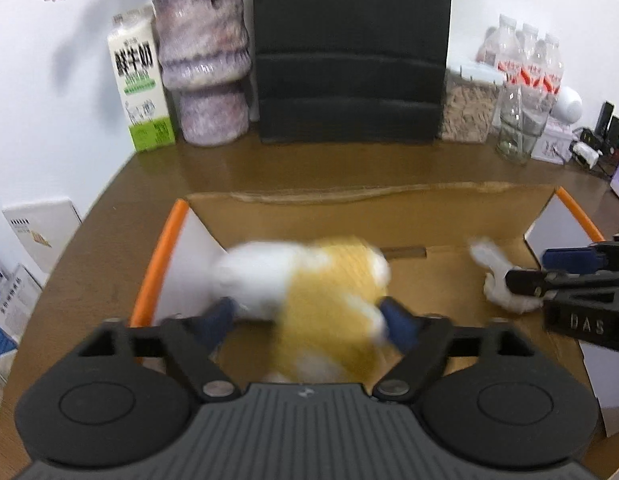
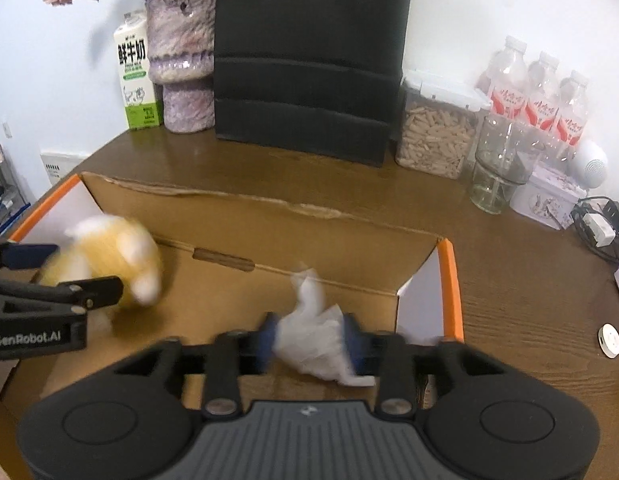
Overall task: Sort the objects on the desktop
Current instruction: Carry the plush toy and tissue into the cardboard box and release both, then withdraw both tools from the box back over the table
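Note:
My left gripper (image 1: 309, 320) has its fingers spread wide on either side of a blurred yellow and white plush toy (image 1: 309, 288) over the open cardboard box (image 1: 349, 196); whether the pads press on the toy I cannot tell. The toy also shows in the right wrist view (image 2: 109, 260), with the left gripper (image 2: 65, 268) around it. My right gripper (image 2: 309, 340) is shut on a crumpled white tissue (image 2: 313, 340) inside the box (image 2: 245, 200) near its right end. It shows from the left wrist view (image 1: 545, 268) with the tissue (image 1: 497, 280).
The box has orange-edged flaps (image 2: 449, 288). Behind it stand a milk carton (image 1: 139, 88), a purple vase with flowers (image 1: 205, 72), a black box (image 1: 349, 52), a jar of pellets (image 2: 433, 140), a glass jar (image 2: 497, 164) and water bottles (image 2: 541, 96). A small white disc (image 2: 609, 340) lies at right.

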Tool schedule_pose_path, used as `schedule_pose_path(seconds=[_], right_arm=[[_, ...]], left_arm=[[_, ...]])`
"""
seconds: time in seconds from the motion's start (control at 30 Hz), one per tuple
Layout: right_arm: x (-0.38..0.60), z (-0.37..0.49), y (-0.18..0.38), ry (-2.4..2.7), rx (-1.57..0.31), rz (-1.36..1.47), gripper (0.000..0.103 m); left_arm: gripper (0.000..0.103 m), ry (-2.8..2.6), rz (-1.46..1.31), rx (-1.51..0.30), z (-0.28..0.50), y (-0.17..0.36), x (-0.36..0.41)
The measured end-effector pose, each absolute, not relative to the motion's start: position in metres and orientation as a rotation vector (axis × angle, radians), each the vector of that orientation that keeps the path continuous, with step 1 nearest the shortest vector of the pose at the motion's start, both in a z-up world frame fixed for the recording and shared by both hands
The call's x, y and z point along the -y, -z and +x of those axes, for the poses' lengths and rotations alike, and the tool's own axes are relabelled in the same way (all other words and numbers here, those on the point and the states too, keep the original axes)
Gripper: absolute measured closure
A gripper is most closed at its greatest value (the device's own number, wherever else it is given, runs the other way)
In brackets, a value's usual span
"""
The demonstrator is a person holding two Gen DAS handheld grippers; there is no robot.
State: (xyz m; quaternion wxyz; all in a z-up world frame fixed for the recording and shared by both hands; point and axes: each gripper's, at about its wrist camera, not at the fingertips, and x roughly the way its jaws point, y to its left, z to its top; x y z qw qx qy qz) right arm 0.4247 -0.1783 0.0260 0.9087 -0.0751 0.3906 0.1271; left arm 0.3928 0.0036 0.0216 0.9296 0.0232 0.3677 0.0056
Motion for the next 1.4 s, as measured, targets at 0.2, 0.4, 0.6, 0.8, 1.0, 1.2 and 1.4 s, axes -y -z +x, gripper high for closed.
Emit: schedule_pose_path(seconds=[0.2,0.4,0.6,0.8,1.0,1.2,1.4], right_arm=[[0.178,0.405,-0.042,-0.282,-0.726,-0.163,0.019],[0.188,0.37,-0.072,-0.318,-0.655,-0.128,0.0],[0.2,0.314,-0.099,-0.328,-0.559,-0.136,0.0],[0.225,0.251,-0.105,-0.331,-0.486,-0.141,0.0],[0.247,0.185,-0.087,-0.332,-0.461,-0.143,0.0],[0.262,0.128,-0.059,-0.349,-0.474,-0.109,0.0],[0.259,0.094,-0.021,-0.364,-0.538,-0.084,0.0]], left_arm=[[0.0,-0.018,0.055,-0.645,0.379,-0.039,-0.002],[0.0,-0.033,0.039,-0.556,0.348,-0.065,-0.006],[0.0,-0.039,0.038,-0.47,0.297,-0.084,-0.012],[0.0,-0.042,0.036,-0.382,0.234,-0.09,-0.022],[0.0,-0.048,0.026,-0.348,0.178,-0.08,-0.029],[0.0,-0.063,0.002,-0.383,0.134,-0.052,-0.039],[0.0,-0.109,-0.01,-0.445,0.105,-0.018,-0.047]])
